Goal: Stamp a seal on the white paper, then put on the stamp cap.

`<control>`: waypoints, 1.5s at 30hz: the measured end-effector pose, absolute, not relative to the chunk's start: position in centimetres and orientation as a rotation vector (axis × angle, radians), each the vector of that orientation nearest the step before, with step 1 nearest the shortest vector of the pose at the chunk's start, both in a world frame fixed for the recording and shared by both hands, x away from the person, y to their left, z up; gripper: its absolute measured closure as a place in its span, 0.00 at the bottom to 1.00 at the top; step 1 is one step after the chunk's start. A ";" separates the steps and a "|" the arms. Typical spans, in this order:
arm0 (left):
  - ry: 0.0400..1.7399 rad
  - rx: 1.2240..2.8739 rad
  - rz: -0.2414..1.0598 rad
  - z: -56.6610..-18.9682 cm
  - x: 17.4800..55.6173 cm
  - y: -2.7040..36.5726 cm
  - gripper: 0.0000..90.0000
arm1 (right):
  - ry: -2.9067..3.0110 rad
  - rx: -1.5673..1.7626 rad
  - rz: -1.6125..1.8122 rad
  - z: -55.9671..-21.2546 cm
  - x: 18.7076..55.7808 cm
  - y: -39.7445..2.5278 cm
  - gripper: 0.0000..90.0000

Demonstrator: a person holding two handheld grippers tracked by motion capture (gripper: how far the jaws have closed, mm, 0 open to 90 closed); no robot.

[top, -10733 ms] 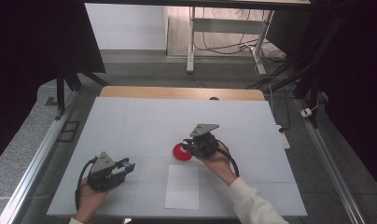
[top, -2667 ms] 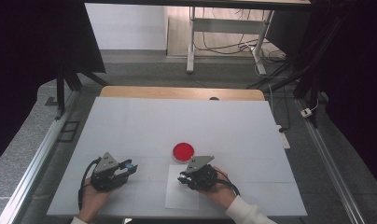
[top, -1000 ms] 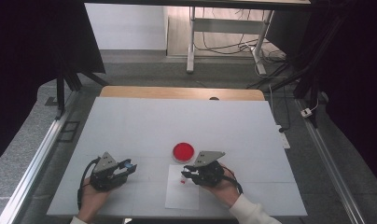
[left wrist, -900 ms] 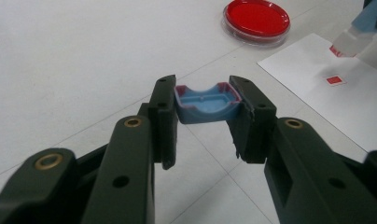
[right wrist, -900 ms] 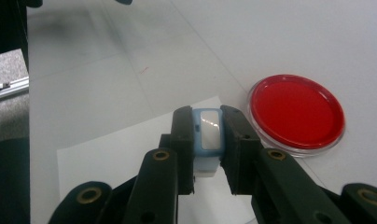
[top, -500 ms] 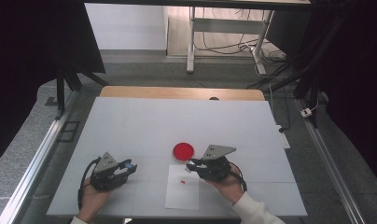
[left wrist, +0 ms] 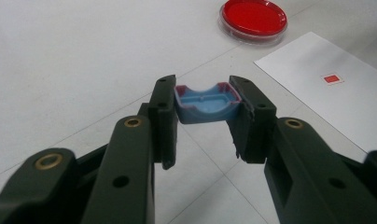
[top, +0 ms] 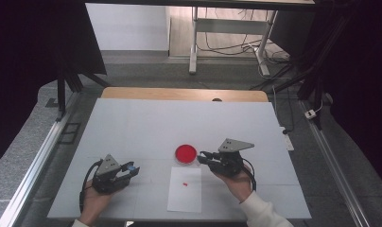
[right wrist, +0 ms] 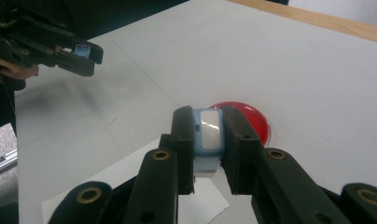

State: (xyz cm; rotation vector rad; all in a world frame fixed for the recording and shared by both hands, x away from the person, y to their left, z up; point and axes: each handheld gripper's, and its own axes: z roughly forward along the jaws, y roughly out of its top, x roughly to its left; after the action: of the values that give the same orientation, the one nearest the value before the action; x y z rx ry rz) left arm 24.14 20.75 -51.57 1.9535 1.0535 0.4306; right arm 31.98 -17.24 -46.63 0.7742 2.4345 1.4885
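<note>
**2 grippers clamped on small blue parts beside a red dish**

The left gripper (left wrist: 203,105) is held low over the white table (top: 132,123), at the table's near left. Between its jaws a small blue cap (left wrist: 206,103) is pinched: an open, shallow tray shape with a reddish rim and a curved notch in its far edge.

The right gripper (right wrist: 207,135) is held near the table's middle, pointing left. Its jaws are closed on a pale blue block (right wrist: 208,133) with a glossy light face set in a blue frame.

A round red dish (top: 186,153) with a clear rim is seen just beyond the right gripper's tips, lying flat on the table. A white sheet (top: 185,189) lies just in front of the dish, between the 2 grippers, and 1 small red mark (top: 185,183) is seen on it.
</note>
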 end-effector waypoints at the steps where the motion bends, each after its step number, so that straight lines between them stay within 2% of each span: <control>1: 1.054 1.954 0.430 -51.6 24.1 20.7 0.71 | 2.423 0.777 1.504 -46.6 32.0 -17.3 0.83; 45: 1.004 1.978 0.425 -51.4 24.4 19.0 0.71 | 2.390 0.721 1.587 -45.9 31.5 -17.2 0.83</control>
State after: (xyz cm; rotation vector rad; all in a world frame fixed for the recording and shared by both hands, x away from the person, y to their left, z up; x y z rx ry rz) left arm 24.39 18.96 -51.42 1.9780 1.0037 0.4251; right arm 31.50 -17.17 -45.86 0.7211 2.3897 1.5867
